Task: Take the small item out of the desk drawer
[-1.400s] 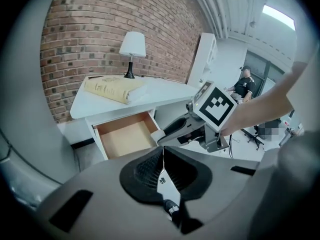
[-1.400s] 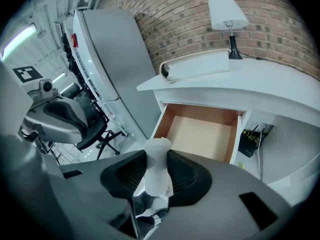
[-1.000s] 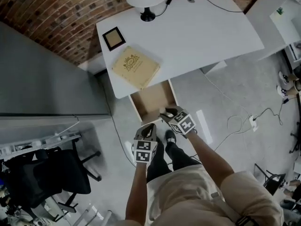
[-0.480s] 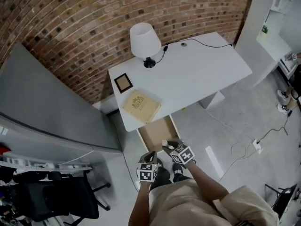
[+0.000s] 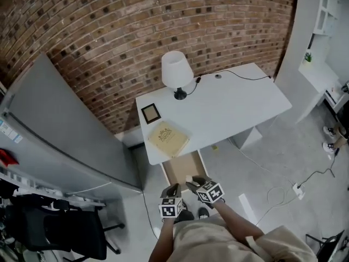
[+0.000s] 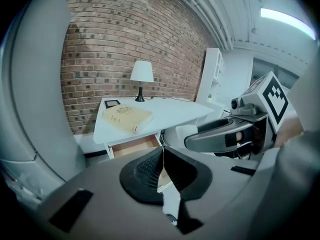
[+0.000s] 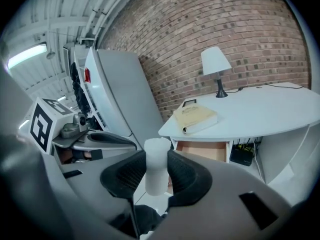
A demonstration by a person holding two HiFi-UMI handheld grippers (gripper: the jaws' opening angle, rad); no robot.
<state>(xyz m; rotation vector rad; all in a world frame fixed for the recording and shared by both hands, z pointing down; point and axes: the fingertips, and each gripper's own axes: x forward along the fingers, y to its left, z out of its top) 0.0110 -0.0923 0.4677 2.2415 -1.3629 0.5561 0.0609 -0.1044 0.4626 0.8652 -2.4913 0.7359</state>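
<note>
While the white cylinder (image 7: pixel 157 159) stands upright, clamped between the pads of the right gripper (image 7: pixel 156 180), it is held out in front of the open drawer (image 7: pixel 202 150). Beside it the left gripper (image 6: pixel 161 170) has its jaws pressed together, empty. A book (image 7: pixel 195 118) and a lamp (image 7: pixel 216 66) sit on the desk (image 7: pixel 270 109).

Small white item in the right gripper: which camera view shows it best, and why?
The right gripper view: the white cylinder stands upright, clamped between the right gripper's jaws. The head view gives only a pale speck; the left gripper view shows its end.
</note>
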